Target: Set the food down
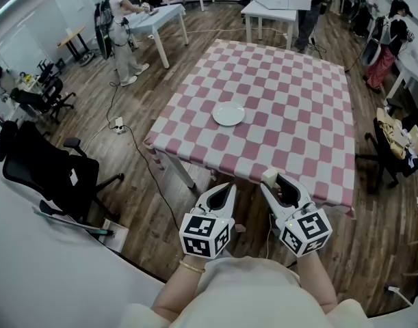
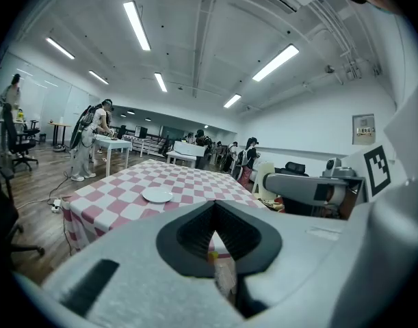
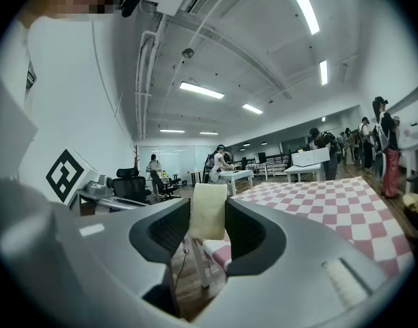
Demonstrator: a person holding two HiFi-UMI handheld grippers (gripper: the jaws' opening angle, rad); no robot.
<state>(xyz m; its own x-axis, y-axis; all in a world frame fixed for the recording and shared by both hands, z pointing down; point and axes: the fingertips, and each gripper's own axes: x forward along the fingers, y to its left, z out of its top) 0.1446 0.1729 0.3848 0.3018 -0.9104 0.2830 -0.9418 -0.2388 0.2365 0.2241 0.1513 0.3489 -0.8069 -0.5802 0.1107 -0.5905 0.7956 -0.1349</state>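
Right gripper (image 3: 207,227) clamps a pale cream food slab (image 3: 208,207).
Smooth, rectangular, upright between its pads; left gripper (image 2: 214,238) closed, empty; checkered counter (image 1: 284,115) ahead.

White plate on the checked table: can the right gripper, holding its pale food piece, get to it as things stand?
Probably yes. Nothing lies on the cloth between the plate and the right gripper, which holds the food piece off its near edge; a forward reach seems needed.
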